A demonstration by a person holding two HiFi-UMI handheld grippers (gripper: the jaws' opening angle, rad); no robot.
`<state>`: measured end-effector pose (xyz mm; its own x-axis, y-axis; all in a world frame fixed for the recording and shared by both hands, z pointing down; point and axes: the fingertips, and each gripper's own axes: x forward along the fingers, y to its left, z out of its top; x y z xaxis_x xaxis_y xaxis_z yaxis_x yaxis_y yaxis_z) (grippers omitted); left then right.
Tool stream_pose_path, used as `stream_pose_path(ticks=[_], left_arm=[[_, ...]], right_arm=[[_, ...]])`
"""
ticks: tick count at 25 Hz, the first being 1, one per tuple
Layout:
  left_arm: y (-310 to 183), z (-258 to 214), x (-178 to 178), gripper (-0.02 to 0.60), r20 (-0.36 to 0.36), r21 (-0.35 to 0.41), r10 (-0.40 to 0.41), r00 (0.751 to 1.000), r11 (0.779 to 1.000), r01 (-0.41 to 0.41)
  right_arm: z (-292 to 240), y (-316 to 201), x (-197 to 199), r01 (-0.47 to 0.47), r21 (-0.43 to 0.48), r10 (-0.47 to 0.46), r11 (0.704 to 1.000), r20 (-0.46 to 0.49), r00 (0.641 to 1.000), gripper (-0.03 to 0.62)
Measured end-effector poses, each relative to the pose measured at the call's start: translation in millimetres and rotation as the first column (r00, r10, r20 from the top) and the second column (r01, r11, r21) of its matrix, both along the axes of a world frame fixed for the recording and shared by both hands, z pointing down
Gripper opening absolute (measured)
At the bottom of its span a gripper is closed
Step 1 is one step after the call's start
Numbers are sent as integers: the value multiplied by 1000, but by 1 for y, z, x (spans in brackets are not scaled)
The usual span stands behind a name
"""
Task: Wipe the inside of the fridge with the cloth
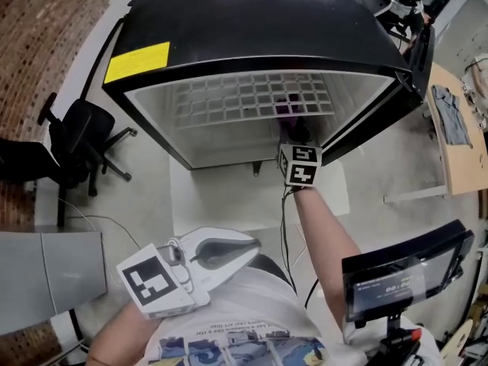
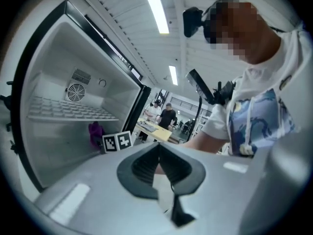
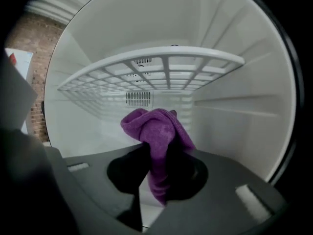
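Grey and white plastic, the left claw (image 1: pixel 248 246) (image 2: pixel 157 148) sits at seven o'clock in the head view, close to the person's chest and well apart from the fridge (image 1: pixel 252 21) (image 2: pixel 58 82). Its jaws are closed together with nothing between them, so it plays no part in the wiping at this moment.

At twelve o'clock the fridge stands open. A white wire shelf (image 1: pixel 252 97) (image 3: pixel 156 62) spans its upper part.

Towards one o'clock from centre, the right claw (image 1: pixel 293 132) (image 3: pixel 159 163) reaches into the compartment below that shelf, clenched on the purple cloth (image 1: pixel 286 111) (image 2: pixel 95 132) (image 3: pixel 156 131). In the right gripper view the cloth rises at the claw's twelve o'clock as a rounded bunch. A looser tail drops towards six o'clock between the jaws. It appears to hang free of the back wall (image 3: pixel 98 116) and the right side wall, though contact cannot be ruled out.

The cloth looks like soft, napped microfibre: light, limp and easily squashed, with no stiffness of its own. Holding it by a gathered fold, as here, seems the sound choice, since a single corner would probably let it flop and trail. The protruding bunch is the working face. It should give under pressure and spread over the smooth liner. The likeliest trouble is the loose nap or the tail catching on the shelf wires.
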<state>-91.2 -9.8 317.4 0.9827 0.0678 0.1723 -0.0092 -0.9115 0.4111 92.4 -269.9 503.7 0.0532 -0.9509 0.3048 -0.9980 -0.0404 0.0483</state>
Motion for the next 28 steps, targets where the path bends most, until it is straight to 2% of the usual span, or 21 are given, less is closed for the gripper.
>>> stream_pose_path(ticks=[4,9,19,28], left_arm=[[2,-1,3,5,7,2,27,1000,1000,-27],[2,0,-2,5,17,0,19,1000,1000,-19],[0,1,-27,5,15,7,-63,998,998,63],[-6,-1,-54,5,19,6,-145,989,989,145]], right_arm=[[21,11,14,-41,-71,39,997,-31,999,80],[41,13,-1,-6,-114,7,993,13,1000,80],[48,-4,-75,139,-120,-131,983,66,989,80],[53,-12,-161,288,-127,-276,949,109,955,80]])
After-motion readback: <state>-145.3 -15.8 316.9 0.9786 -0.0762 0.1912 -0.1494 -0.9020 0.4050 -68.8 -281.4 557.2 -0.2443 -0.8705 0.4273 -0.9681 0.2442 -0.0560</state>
